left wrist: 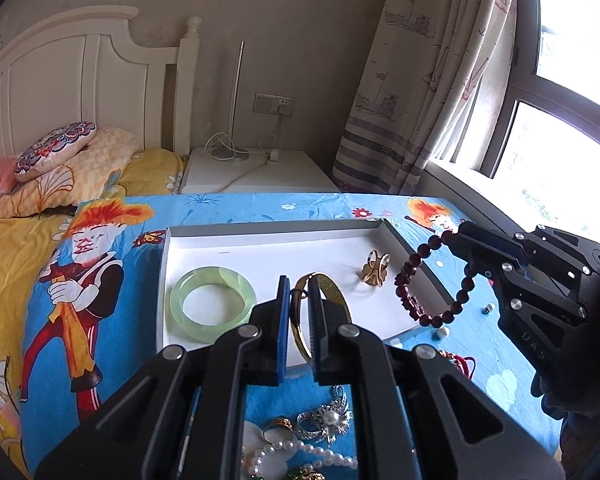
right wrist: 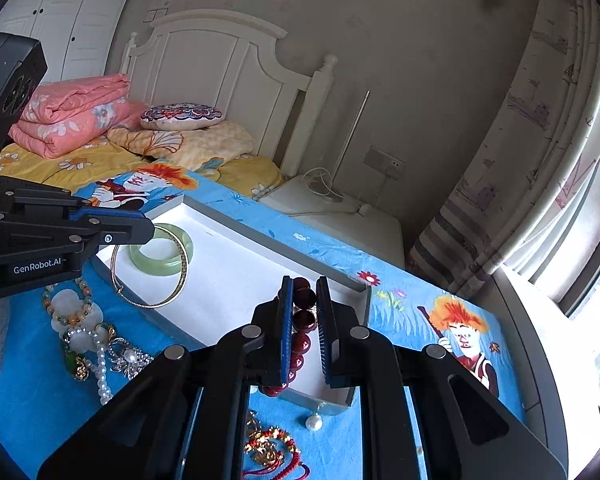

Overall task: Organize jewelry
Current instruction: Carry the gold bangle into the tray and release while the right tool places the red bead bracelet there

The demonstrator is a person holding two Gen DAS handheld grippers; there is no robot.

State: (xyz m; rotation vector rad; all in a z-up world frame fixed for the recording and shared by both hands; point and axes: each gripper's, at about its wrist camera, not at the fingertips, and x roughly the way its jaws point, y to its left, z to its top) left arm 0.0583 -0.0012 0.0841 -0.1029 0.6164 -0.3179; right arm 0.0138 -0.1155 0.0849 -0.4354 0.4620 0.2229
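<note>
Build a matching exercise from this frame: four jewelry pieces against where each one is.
Things:
1. gold bangle
2. red bead bracelet
3. jade bangle
4. pearl necklace

Places:
A. lying in the white tray
B. on the blue cloth, outside the tray
C. held by the left gripper
D. held by the right gripper

Pairs: 1-C, 2-D, 3-A, 4-B

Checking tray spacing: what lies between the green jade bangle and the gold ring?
The thin gold bangle, held in the left gripper, crosses between the jade bangle and ring in the left wrist view.
</note>
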